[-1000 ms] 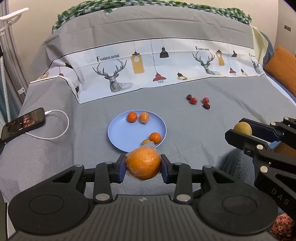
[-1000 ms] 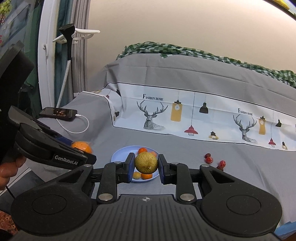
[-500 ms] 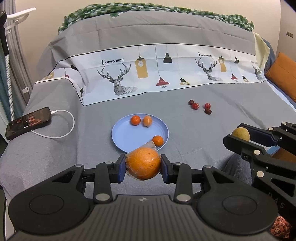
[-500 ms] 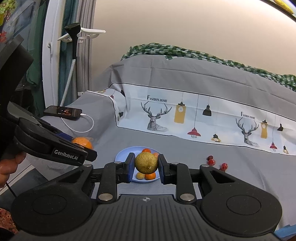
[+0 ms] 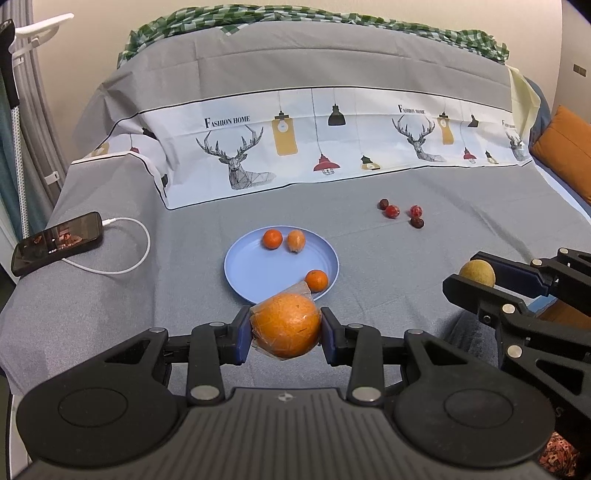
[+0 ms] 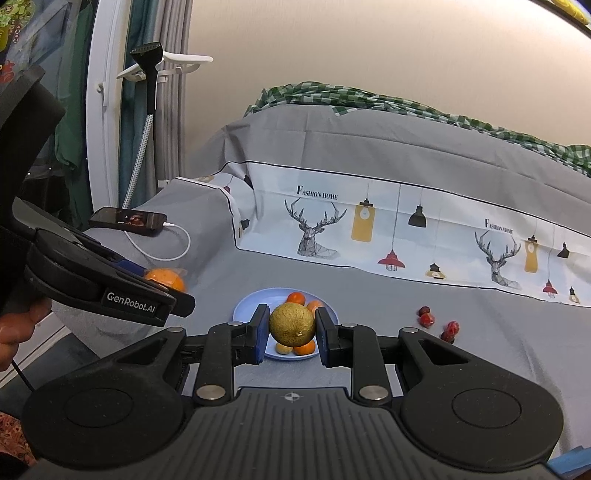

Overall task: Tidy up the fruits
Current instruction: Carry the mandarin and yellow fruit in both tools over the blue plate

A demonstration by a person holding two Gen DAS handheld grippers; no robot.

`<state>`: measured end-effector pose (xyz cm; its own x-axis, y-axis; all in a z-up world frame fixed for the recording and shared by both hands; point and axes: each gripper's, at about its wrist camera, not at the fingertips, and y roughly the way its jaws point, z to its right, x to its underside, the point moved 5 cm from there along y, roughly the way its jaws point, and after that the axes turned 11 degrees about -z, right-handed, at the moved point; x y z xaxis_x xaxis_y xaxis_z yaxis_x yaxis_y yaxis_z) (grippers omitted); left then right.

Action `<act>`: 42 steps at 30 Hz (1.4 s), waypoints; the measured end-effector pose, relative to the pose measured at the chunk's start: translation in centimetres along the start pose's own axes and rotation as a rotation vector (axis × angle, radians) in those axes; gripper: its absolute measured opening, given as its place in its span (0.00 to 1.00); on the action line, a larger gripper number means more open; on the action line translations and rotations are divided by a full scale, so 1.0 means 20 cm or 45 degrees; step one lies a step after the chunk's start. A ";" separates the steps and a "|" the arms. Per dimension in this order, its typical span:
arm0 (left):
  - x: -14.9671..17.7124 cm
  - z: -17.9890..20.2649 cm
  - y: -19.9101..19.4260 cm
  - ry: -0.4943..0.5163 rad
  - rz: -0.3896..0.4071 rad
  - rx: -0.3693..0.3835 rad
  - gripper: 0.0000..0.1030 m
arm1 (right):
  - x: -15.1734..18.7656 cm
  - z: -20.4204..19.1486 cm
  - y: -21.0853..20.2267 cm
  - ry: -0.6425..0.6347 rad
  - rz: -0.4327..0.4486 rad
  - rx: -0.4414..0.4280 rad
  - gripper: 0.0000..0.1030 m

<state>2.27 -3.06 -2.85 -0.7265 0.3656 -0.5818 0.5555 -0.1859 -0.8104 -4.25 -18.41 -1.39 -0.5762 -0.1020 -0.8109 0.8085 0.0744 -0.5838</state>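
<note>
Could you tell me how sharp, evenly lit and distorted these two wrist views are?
Left wrist view: sharp, soft even light, only faint shadows beside the blue plate; fisheye bows the bed's edges, corners darken. Right wrist view: equally sharp, the white frame curves strongly at left; the yellow-green fruit shows no glare.

Bed (image 5: 406, 280) under grey cover with white printed band of deer and lamps. Directly on it: blue plate (image 5: 258, 273) near the front, four small red fruits (image 5: 400, 213) well right of plate, black phone (image 5: 57, 243) with white cable (image 5: 129, 243) at left edge, green checked cloth (image 5: 332, 22) at head.
</note>
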 end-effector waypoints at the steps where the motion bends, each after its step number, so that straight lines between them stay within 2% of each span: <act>1: 0.00 0.00 0.00 -0.001 -0.002 0.001 0.40 | 0.00 0.00 0.00 0.001 -0.001 -0.001 0.27; 14: -0.02 -0.03 0.07 -0.040 -0.034 -0.010 0.40 | 0.00 0.00 0.08 0.006 -0.051 -0.029 0.27; 27: -0.13 -0.10 0.23 -0.058 -0.079 -0.021 0.40 | 0.00 0.02 0.23 0.025 -0.121 -0.051 0.27; 34: -0.24 -0.14 0.35 -0.080 -0.094 -0.031 0.40 | -0.07 0.06 0.39 0.018 -0.133 -0.051 0.27; 42: -0.38 -0.19 0.62 -0.099 -0.155 -0.019 0.40 | -0.14 0.11 0.71 0.015 -0.180 -0.046 0.27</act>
<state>16.25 -4.66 -8.08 -0.8178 0.3131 -0.4830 0.4666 -0.1308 -0.8748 9.09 -19.34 -7.27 -0.6858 -0.1021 -0.7205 0.7142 0.0956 -0.6934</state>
